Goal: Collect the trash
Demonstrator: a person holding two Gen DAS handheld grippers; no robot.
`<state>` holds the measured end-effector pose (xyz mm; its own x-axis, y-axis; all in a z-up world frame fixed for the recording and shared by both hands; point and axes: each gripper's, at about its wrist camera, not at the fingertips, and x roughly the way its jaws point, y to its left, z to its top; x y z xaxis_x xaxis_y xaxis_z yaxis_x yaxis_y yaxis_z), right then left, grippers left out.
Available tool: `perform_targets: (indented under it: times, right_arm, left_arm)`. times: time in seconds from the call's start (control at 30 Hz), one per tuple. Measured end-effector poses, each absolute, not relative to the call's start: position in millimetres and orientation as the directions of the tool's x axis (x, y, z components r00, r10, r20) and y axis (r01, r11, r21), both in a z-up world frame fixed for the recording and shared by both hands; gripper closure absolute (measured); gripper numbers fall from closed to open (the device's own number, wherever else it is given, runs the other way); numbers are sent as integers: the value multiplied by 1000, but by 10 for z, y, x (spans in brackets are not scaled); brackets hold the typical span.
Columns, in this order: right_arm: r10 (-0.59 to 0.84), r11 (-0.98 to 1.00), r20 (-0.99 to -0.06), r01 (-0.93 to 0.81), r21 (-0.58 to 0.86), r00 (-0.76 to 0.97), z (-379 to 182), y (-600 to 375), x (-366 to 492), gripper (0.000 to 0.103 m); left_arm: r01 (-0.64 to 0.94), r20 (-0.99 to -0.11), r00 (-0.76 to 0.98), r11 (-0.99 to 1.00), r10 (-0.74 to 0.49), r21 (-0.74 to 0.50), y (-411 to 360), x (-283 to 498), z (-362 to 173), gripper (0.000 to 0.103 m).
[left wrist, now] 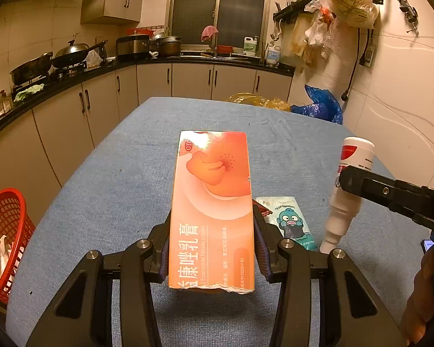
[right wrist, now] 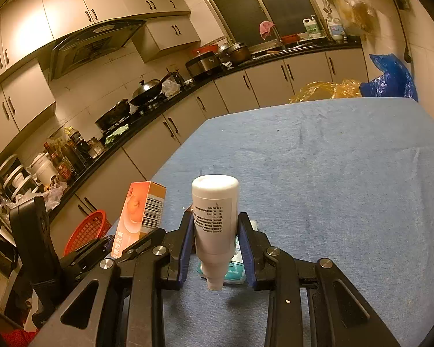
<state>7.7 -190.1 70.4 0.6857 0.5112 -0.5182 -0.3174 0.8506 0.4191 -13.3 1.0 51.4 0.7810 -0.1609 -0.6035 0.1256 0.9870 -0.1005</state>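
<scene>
My left gripper (left wrist: 212,243) is shut on an orange cream box (left wrist: 212,202) and holds it above the blue-covered table (left wrist: 124,173). The box also shows in the right wrist view (right wrist: 139,217). My right gripper (right wrist: 215,240) is shut on a white bottle (right wrist: 215,219), neck pointing back toward me, lifted over the table; it shows in the left wrist view (left wrist: 347,190) at the right. A teal cartoon wrapper (left wrist: 292,222) lies flat on the table between the two grippers, partly hidden under the bottle in the right wrist view (right wrist: 234,271). A red mesh basket (left wrist: 5,240) stands off the table's left edge.
The basket also shows in the right wrist view (right wrist: 86,231), with white paper inside it. Yellow (left wrist: 260,101) and blue (left wrist: 321,104) plastic bags sit beyond the table's far edge. A kitchen counter (left wrist: 72,78) with pots runs along the left and back.
</scene>
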Motion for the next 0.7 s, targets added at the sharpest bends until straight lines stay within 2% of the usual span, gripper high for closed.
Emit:
perform_targets:
  times: [0.7]
  right_arm:
    - [510, 851, -517, -315, 419, 688, 705, -1928, 69, 70]
  left_arm:
    - [126, -602, 782, 987, -161, -102, 8, -140, 516, 58]
